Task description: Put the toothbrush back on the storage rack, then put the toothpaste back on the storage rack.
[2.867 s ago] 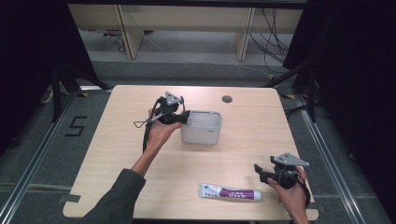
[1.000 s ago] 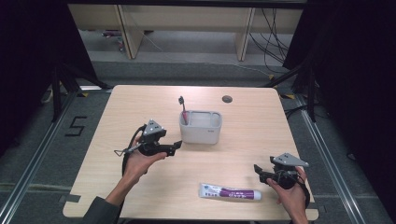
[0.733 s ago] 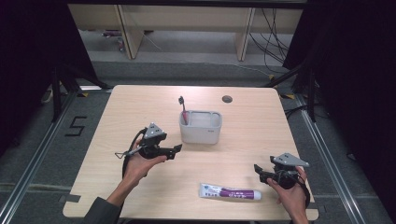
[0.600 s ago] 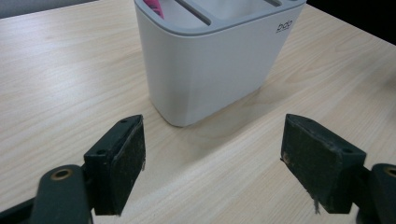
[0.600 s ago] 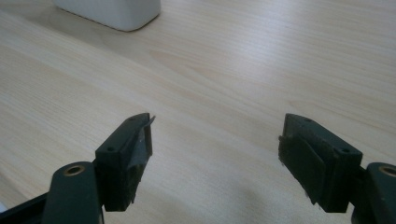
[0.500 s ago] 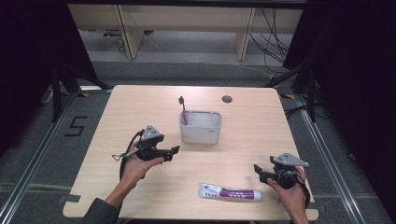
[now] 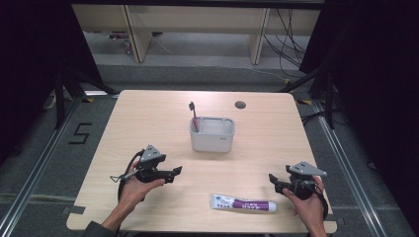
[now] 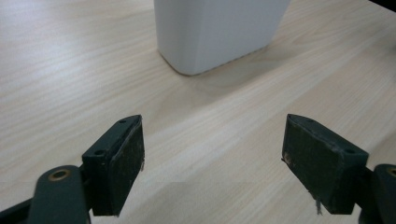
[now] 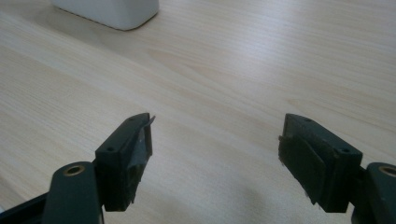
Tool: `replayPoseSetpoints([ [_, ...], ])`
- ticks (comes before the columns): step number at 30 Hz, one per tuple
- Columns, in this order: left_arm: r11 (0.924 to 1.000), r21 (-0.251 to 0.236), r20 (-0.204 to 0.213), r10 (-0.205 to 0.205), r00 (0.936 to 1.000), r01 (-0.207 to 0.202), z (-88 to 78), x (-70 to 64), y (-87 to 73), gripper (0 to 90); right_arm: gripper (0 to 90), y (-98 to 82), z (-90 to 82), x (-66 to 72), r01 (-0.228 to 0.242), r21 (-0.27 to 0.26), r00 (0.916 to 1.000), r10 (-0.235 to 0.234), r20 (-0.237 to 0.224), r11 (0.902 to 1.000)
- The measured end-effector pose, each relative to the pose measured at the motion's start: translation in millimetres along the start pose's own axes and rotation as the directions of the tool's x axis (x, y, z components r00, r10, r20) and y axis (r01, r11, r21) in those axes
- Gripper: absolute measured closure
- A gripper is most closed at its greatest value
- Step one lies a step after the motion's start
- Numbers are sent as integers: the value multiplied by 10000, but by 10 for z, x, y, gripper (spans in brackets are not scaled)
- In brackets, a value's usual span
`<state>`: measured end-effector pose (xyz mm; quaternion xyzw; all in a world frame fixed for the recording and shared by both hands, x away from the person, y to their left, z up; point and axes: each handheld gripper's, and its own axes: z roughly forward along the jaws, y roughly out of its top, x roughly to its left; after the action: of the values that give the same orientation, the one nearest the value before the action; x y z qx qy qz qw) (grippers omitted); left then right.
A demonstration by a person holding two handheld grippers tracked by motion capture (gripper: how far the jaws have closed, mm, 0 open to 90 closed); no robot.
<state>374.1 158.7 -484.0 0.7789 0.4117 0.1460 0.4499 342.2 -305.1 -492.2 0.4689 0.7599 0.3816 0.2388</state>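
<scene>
I see the left gripper (image 7: 174, 173) lower left, jaws wide, empty; right gripper (image 7: 273, 181) lower right, wide, empty; toothpaste tube (image 7: 243, 203) between.

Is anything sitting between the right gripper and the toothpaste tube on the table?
Nothing visible. The right gripper, jaws open, sits just right of the toothpaste tube, with bare table between them. The white holder stands farther back.

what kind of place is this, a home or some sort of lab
Most likely a lab or recording studio, not a home: a bare wooden table stands between black curtains, metal rails run along the grey floor, which has a taped number 5, and loose cables hang behind.
</scene>
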Motion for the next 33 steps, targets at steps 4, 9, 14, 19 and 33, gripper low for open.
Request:
replayPoseSetpoints([
  [4, 9999, 127, 31, -2, 10000, 2, -34, -10, -78, 201, 264, -3, 9, -22, 137, -34, 9999, -137, 58, 9999],
  [9, 9999, 119, 34, -1, 10000, 1, -102, -9, -163, 196, 264, -5, 7, -10, 104, 125, 9999, -105, 101, 9999],
  [14, 9998, 200, 45, 2, 10000, -3, -167, -10, -266, 176, 264, -7, 7, -7, 119, 62, 9999, -120, 121, 9999],
  [19, 9991, 382, -65, 187, 9998, -185, -219, -15, -359, 173, 264, -6, -1, -17, 194, 94, 9997, -195, 115, 9998],
  [33, 9909, 1019, -235, 905, 9956, -877, -365, -143, -592, 173, 264, -4, -4, 0, 192, 34, 9997, -193, 179, 9998],
])
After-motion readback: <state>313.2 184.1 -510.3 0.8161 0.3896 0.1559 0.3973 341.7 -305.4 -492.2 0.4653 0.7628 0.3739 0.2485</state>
